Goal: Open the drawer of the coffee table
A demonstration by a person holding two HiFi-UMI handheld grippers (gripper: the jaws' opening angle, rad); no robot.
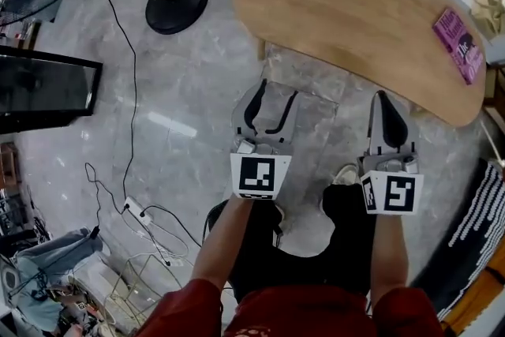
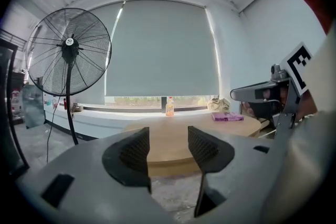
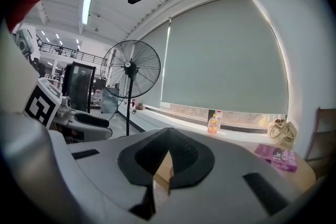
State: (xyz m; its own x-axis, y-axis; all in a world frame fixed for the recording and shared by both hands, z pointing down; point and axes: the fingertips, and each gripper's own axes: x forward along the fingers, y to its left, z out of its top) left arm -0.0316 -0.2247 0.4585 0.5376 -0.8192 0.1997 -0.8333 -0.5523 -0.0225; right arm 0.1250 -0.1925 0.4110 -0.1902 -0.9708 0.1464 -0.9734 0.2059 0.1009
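The left gripper (image 1: pixel 274 100) has its jaws spread wide with nothing between them; in its own view (image 2: pixel 167 143) only the table shows through the gap. The right gripper (image 1: pixel 383 99) has its jaws pressed together at the tips, holding nothing, with just a thin slit lower down where pale wood shows through (image 3: pixel 167 140).

Both are held out level in front of the person, side by side over the grey floor (image 1: pixel 189 106), pointing at the table (image 1: pixel 347 12) and short of its near edge. Neither touches it.

The table is a rounded wooden top, bare but for a pink book (image 1: pixel 458 44) at its far right end. The drawer I cannot find: from above the top hides whatever sits under it, and the gripper views catch only the rim of the top. A fan's (image 2: pixel 68 52) round base (image 1: pixel 177 2) stands on the floor off the table's left end, well clear.

So this looks like the approach, with the opening not yet started. Next, I'd judge, the grippers must drop below the top to find the drawer front. The left is already spread and could close on a handle, then pull straight back toward the person; the right would have to part its jaws first.
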